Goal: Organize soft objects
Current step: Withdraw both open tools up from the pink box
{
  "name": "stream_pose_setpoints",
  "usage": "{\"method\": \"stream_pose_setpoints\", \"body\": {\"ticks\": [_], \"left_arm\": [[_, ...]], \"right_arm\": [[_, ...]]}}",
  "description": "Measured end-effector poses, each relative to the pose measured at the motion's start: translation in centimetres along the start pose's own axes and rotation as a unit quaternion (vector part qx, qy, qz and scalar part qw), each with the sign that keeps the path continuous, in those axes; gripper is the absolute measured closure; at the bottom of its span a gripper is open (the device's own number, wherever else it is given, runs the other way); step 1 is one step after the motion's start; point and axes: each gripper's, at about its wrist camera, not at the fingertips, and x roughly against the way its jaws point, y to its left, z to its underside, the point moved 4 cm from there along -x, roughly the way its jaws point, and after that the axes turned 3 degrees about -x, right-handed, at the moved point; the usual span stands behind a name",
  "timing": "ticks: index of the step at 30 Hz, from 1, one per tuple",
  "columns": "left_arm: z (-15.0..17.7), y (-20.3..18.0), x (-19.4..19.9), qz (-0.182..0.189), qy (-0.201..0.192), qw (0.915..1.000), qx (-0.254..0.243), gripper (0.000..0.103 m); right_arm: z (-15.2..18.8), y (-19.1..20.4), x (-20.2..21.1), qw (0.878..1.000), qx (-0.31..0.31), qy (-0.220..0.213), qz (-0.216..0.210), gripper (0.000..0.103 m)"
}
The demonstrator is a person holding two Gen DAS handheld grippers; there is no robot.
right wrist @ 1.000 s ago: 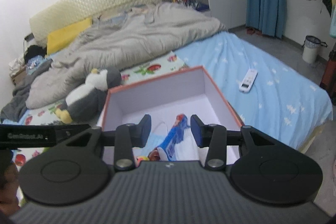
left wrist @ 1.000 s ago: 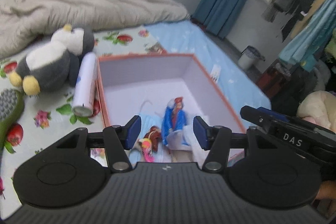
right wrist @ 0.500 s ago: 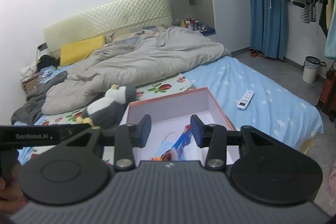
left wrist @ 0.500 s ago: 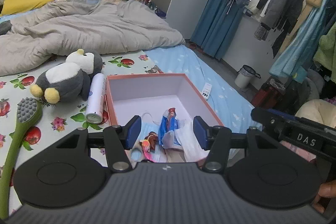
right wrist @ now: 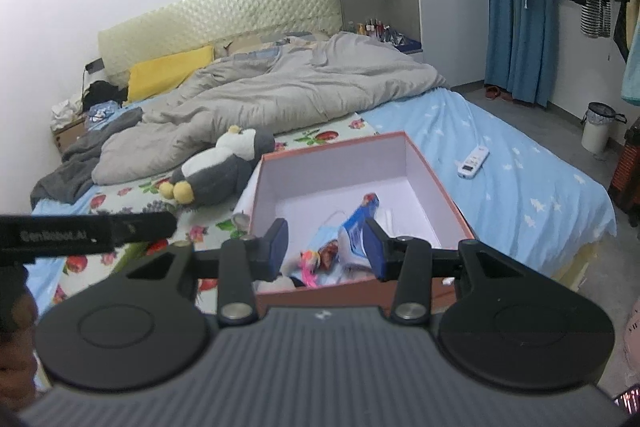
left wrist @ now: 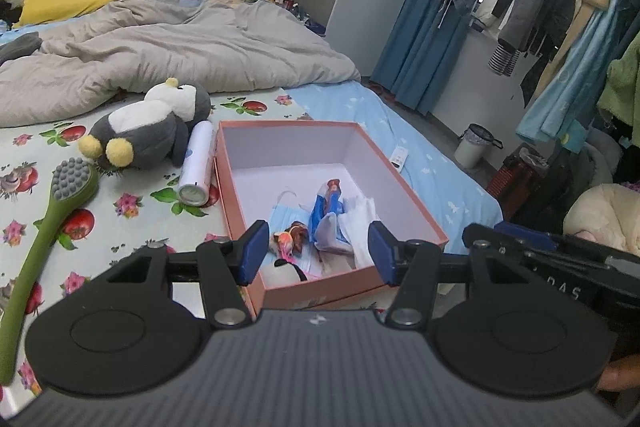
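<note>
From the left wrist, the left gripper (left wrist: 314,247) is hanging with fingers wide and empty short of the pink box (left wrist: 404,183). The plush penguin (left wrist: 148,125), lying outside beside a spray can (left wrist: 196,163), is likely next; its long axis is running feet-near, head-far.

From the right wrist, the right gripper (right wrist: 326,247) is hanging narrower, empty, needing a reach left.

The green brush (left wrist: 48,223) handle runs off the left edge; the box (right wrist: 436,183) hides most of the spray can (right wrist: 241,217).
</note>
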Motion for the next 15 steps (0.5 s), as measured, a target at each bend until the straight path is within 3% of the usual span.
{"method": "stream_pose_setpoints", "body": {"ticks": [15], "left_arm": [[2.3, -0.8, 0.5, -0.012, 0.006, 0.9999, 0.002, 0.042]], "right_arm": [[2.8, -0.7, 1.1, 1.000, 0.005, 0.008, -0.003, 0.059]]}}
